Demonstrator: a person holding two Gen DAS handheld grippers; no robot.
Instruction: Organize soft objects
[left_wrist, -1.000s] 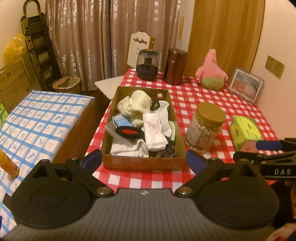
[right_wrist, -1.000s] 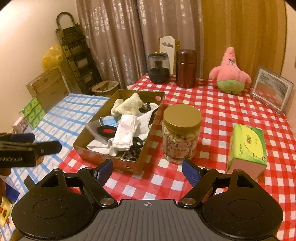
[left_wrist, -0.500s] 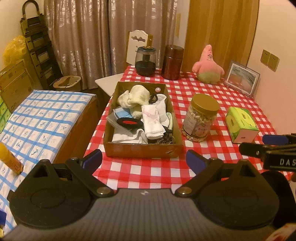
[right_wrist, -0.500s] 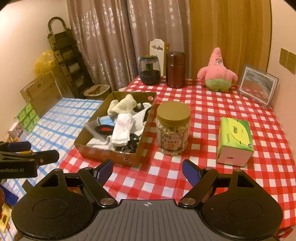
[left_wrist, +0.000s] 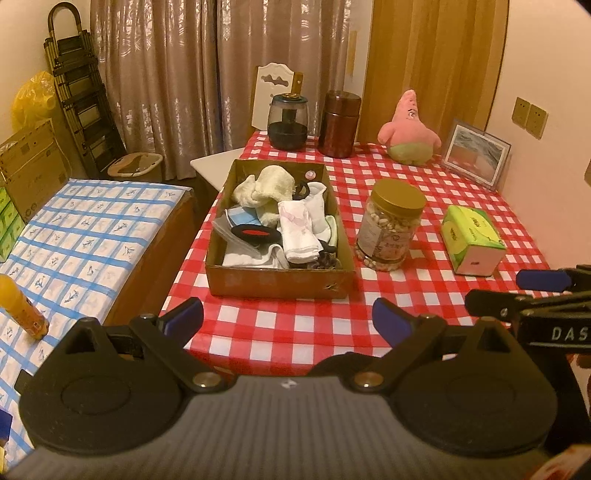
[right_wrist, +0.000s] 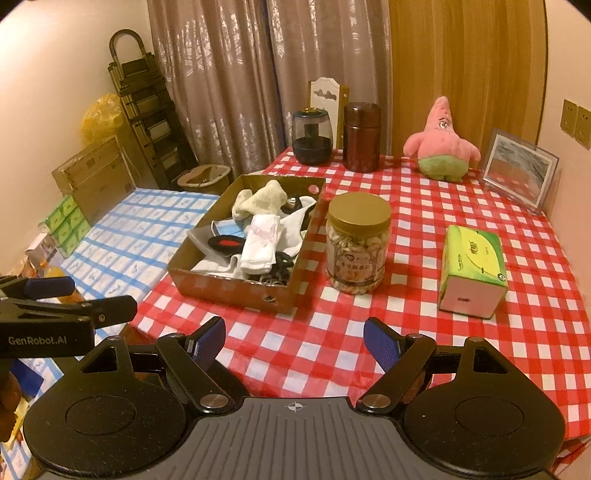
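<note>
Left gripper (left_wrist: 288, 319) spread wide, empty; cardboard box (left_wrist: 277, 282) of soft cloths (left_wrist: 299, 236) dead ahead. Right gripper (right_wrist: 294, 341) likewise wide, empty; box ahead-left, nut jar (right_wrist: 357, 243) straight ahead. Only left view: orange bottle (left_wrist: 22, 306).

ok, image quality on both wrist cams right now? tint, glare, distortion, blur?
Left wrist view: warm orange cast, strong fisheye bowing the curtains, dark corners, soft sheen on the tablecloth; box and jar sharp. Right wrist view: same tint and barrel distortion, glare on the photo frame, no motion blur; jar label too small to read.
</note>
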